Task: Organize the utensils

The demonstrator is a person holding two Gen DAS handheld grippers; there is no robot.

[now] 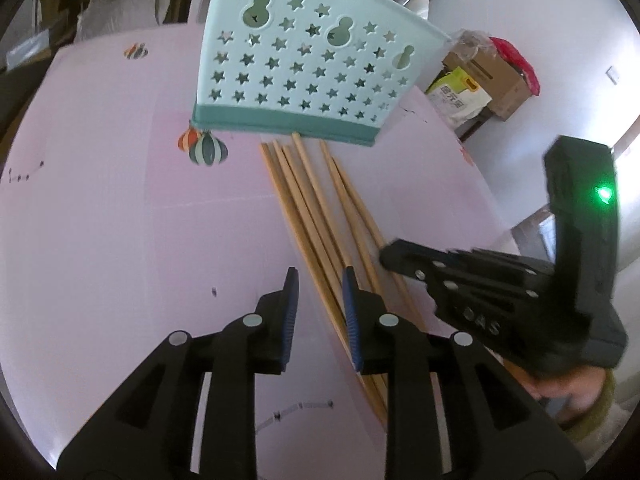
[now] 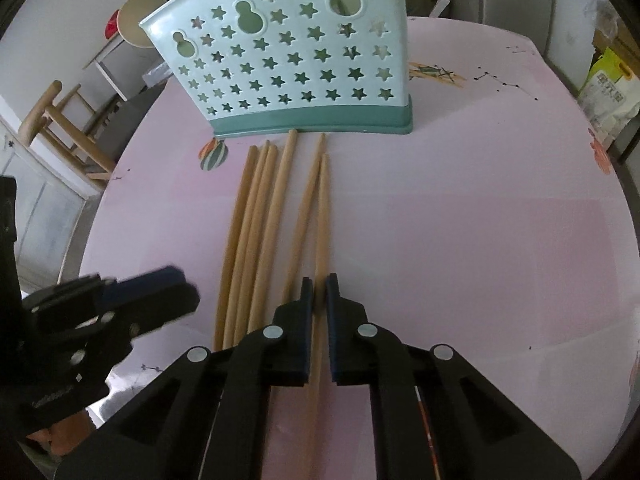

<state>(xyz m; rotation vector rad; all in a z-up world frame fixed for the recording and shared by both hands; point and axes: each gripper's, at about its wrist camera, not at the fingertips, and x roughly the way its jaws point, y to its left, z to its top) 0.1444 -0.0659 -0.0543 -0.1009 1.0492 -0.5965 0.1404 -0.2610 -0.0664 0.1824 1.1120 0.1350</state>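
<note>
A: What are the sticks like?

B: The chopsticks (image 2: 256,232) are lying flat on the pink table (image 2: 480,240), six of them, side by side. They are looking thin, hard and light. I think they are smooth too, so one could be rolling or slipping away. They won't be bending.

A: Where is a good spot to be grabbing one?

B: Near the thick end, I think, where the pads are getting more wood to squeeze.

A: What is the right gripper (image 2: 319,286) doing?

B: It is pointing down at the table. Its jaws are nearly shut, and one chopstick (image 2: 322,216), the one on the far right, is running right between the blue pads. They are pinching it near its close end.

A: And the left gripper (image 1: 320,284)?

B: Its jaws are standing a little bit open. It is holding nothing. The bunch of sticks is lying just beside and under its right finger.

A: Where are the sticks going?

B: Into the blue holder with star holes (image 2: 296,60), I guess. It is standing upright just past the far tips of the sticks.
</note>
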